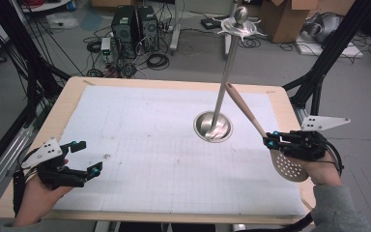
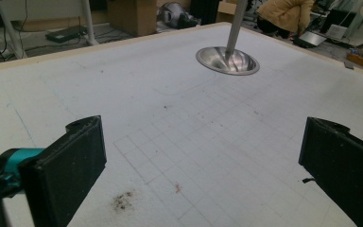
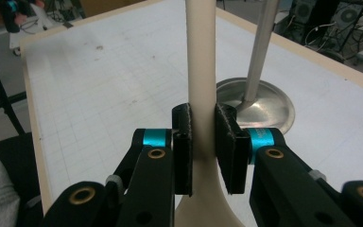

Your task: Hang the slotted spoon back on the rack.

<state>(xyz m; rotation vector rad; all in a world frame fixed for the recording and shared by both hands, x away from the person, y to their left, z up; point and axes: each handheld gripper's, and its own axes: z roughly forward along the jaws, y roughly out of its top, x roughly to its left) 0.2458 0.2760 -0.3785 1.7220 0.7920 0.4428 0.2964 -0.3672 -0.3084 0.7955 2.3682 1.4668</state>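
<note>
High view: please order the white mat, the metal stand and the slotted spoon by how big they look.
1. White mat, clearly largest.
2. Metal stand, tall and rising toward the camera, which may enlarge it.
3. Slotted spoon, held by the right gripper.

A wooden table [image 1: 72,99] is being covered by a white gridded sheet [image 1: 149,137], which is being marked by small brown specks [image 2: 123,201]. On the floor behind, two black computer towers [image 1: 135,24] are being surrounded by cables [image 1: 157,61]; a cardboard box [image 1: 285,19] is being kept farther right.
</note>
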